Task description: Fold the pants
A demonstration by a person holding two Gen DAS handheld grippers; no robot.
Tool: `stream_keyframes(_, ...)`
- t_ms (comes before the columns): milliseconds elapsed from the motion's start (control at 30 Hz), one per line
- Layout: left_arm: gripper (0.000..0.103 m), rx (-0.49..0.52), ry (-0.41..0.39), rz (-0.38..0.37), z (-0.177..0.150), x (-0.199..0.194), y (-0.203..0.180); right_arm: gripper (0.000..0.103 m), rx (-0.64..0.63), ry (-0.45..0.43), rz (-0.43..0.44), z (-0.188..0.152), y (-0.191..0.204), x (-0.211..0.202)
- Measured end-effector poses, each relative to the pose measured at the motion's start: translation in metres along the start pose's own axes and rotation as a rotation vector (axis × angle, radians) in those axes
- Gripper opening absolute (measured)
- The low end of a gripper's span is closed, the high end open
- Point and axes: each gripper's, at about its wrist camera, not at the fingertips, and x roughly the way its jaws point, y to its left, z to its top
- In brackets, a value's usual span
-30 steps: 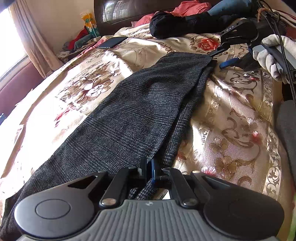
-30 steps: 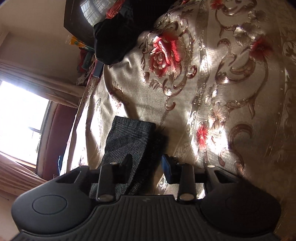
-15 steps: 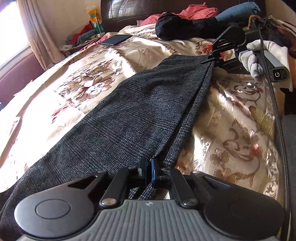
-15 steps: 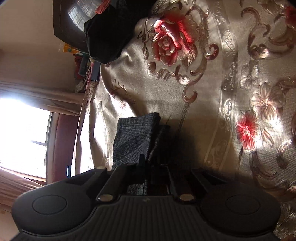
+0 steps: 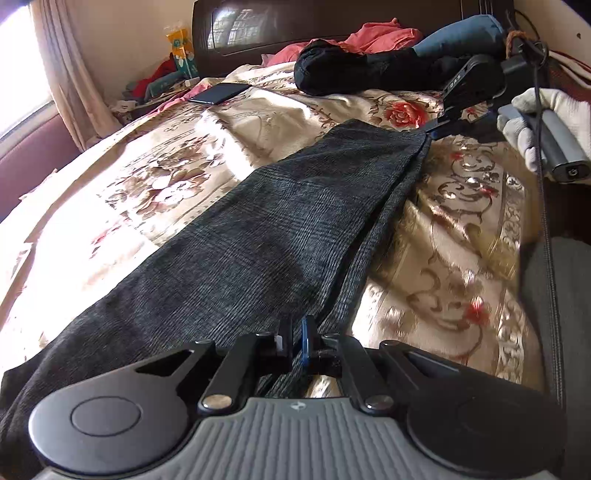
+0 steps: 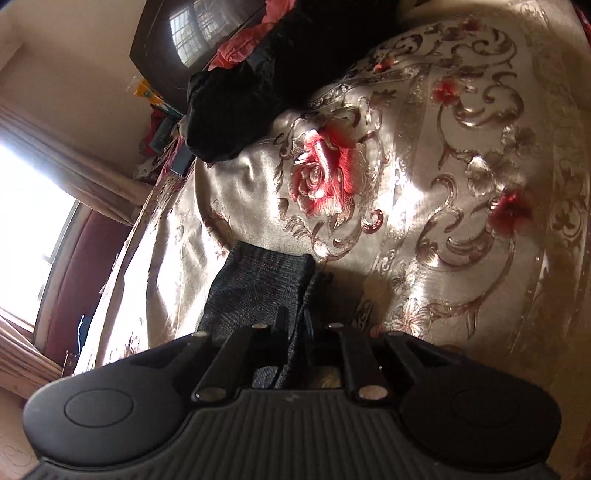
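— Charcoal woven pants (image 5: pixel 280 229) lie lengthwise on the floral satin bedspread (image 5: pixel 454 236), legs stacked.
— And the grips?
— The left gripper (image 5: pixel 295 341) pinches the near edge. The right gripper (image 6: pixel 295 325), held by a white-gloved hand (image 5: pixel 535 118), has just loosened slightly yet still clamps the far hem corner.
— Beyond them?
— A black garment (image 5: pixel 354 74) by the dark headboard (image 5: pixel 332 22).

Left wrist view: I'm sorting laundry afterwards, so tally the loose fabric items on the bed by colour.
Grey: 1, the pants
Black: 1, the bundle
Pink-red: 1, the garment
Blue: 1, the roll
Total: 4
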Motion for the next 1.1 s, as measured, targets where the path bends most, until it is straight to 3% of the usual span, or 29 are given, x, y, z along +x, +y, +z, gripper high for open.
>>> stream_keyframes(100, 0.021, 0.015, 0.024, 0.033, -0.018, -0.012, 0.002, 0.012, -0.097, 0.134, 0.126, -0.036, 0.035, -0.006)
stream_keyframes(200, 0.026, -0.001, 0.023, 0.054, -0.028, -0.016, 0.006, 0.013, -0.088, 0.277, 0.227, -0.076, 0.059, 0.009)
stream_keyframes(333, 0.027, -0.047, -0.025, 0.066, -0.030, -0.020, 0.011, 0.013, -0.050, 0.356, 0.201, -0.106, 0.062, 0.036)
stream_keyframes(400, 0.027, -0.061, -0.040, 0.060, -0.029, -0.017, 0.014, 0.008, -0.014, 0.371, 0.147, -0.114, 0.052, 0.044)
stream_keyframes(467, 0.029, -0.052, -0.005, 0.048, -0.031, -0.008, 0.015, 0.003, 0.040, 0.372, 0.160, -0.115, 0.041, 0.044)
stream_keyframes(533, 0.029, -0.060, -0.009, 0.044, -0.035, -0.006, 0.017, 0.007, 0.114, 0.384, 0.167, -0.108, 0.034, 0.042)
stream_keyframes(667, 0.030, -0.088, -0.028, 0.040, -0.036, -0.014, 0.019, 0.013, 0.097, 0.323, 0.167, -0.096, 0.035, 0.031)
stream_keyframes(800, 0.030, -0.100, -0.024, 0.038, -0.039, -0.013, 0.019, 0.014, 0.160, 0.310, 0.184, -0.091, 0.030, 0.044)
stream_keyframes(1100, 0.031, -0.097, -0.023, 0.031, -0.036, -0.012, 0.023, 0.014, 0.159, 0.357, 0.134, -0.088, 0.030, 0.039)
